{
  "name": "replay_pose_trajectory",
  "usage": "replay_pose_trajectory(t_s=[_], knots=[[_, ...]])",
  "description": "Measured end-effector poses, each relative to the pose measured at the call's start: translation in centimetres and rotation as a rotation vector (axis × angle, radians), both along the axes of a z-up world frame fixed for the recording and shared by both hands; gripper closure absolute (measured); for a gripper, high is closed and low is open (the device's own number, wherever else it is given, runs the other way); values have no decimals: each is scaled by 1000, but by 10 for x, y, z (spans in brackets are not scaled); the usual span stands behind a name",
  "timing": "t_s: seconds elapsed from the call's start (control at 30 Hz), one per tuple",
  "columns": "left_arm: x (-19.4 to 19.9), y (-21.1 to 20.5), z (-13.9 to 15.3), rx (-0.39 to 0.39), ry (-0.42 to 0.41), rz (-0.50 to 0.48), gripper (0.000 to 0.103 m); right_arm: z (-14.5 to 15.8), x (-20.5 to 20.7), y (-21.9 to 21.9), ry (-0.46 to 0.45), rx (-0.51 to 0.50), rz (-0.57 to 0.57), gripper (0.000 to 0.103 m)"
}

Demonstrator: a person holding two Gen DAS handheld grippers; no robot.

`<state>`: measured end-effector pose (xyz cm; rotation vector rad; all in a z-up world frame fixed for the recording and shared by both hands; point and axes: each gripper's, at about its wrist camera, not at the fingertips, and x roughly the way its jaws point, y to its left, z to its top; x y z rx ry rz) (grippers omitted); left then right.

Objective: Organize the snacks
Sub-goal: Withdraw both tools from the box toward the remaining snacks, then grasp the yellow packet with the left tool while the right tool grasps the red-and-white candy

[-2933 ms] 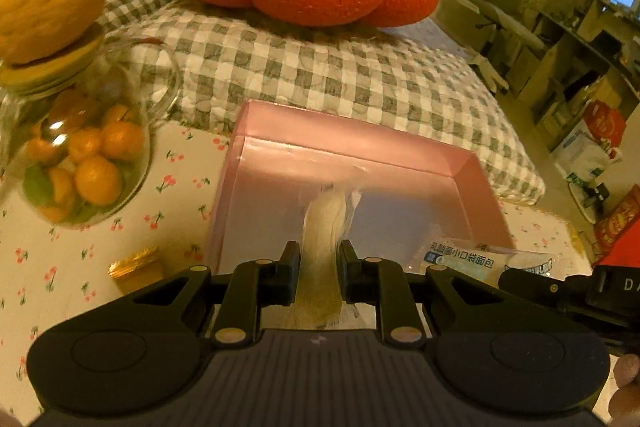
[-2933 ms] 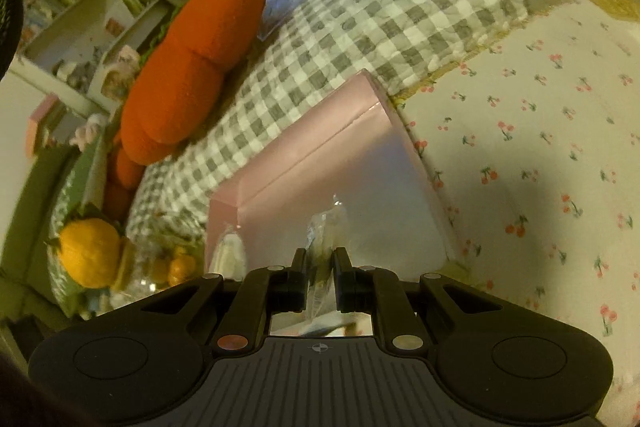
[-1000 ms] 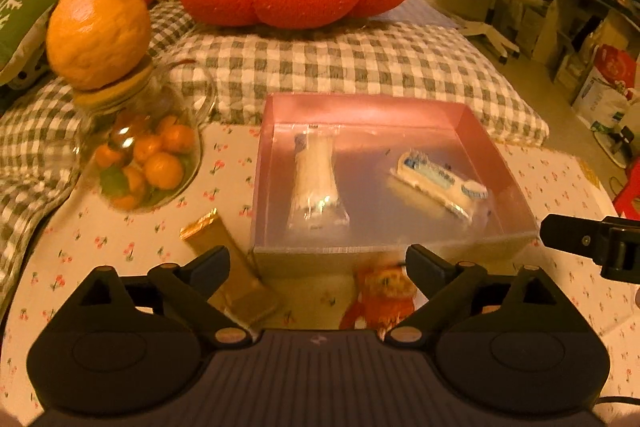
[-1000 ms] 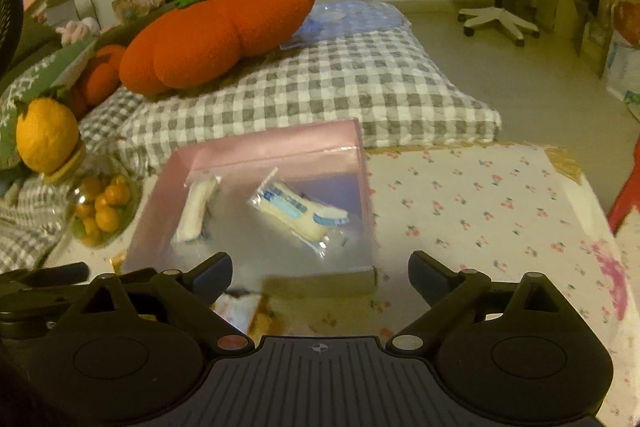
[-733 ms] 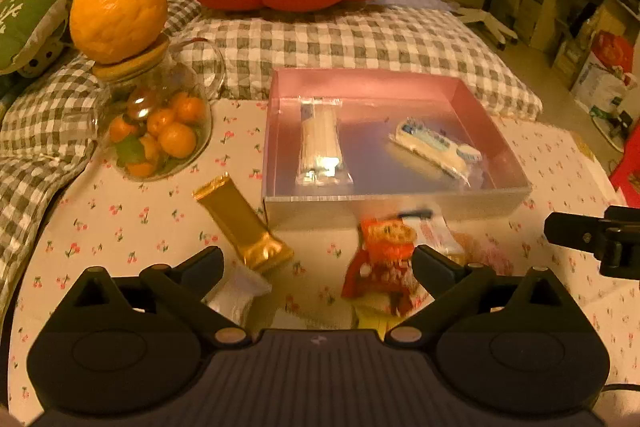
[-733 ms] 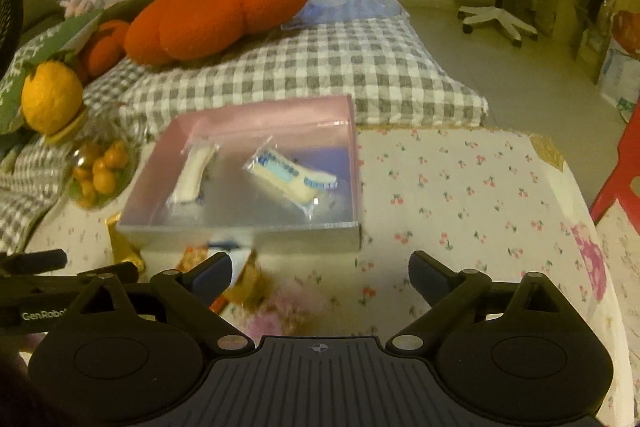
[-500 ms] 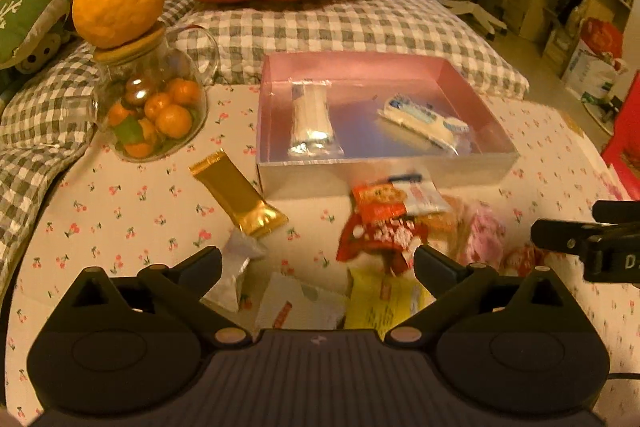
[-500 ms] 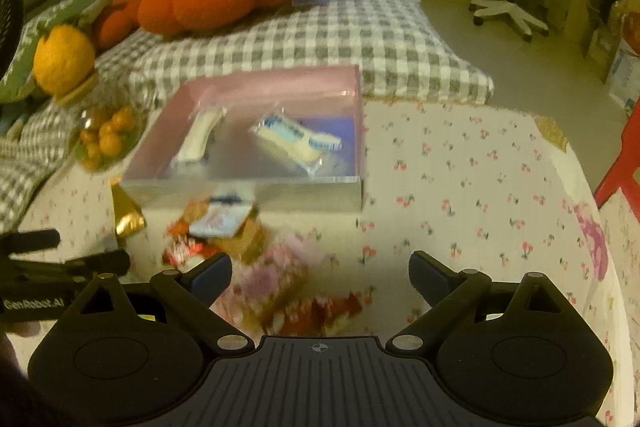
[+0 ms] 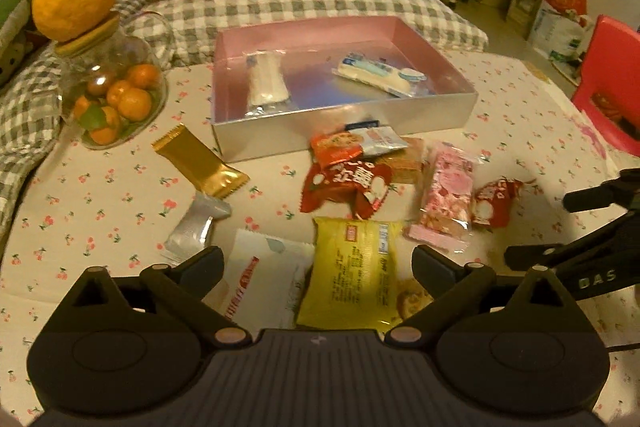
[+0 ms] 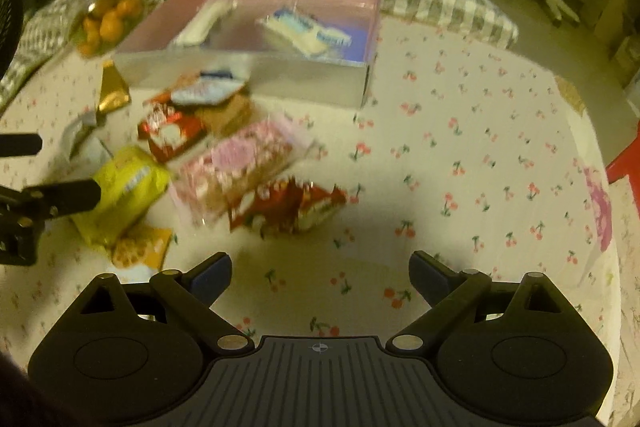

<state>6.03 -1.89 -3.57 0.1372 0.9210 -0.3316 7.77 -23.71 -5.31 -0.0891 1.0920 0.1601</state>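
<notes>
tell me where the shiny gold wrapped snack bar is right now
In the left wrist view the shiny gold wrapped snack bar lies on the floral tablecloth, left of the pink box, between the glass jar of oranges and a crumpled silver wrapper.

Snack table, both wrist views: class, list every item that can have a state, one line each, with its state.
Left claw: open, empty.
Right claw: open, empty.
Pink shallow box: lidless, two wrapped snacks inside.
Round glass jar of small oranges: closed, large orange on lid.
Yellow snack packet: sealed, lying flat.
</notes>
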Motion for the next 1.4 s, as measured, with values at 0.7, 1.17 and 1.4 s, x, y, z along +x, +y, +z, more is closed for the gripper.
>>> replay_pose_trajectory(t_s=[0.7,1.17,1.4], knots=[[3,-18,-25,14,68,-151,30,-19,2,-10,-89,54,97,0],[5,-14,-29,74,43,-150,22,-21,16,1,-160,62,105,2],[9,-11,-27,79,49,-125,24,-17,13,5,-182,79,141,23]])
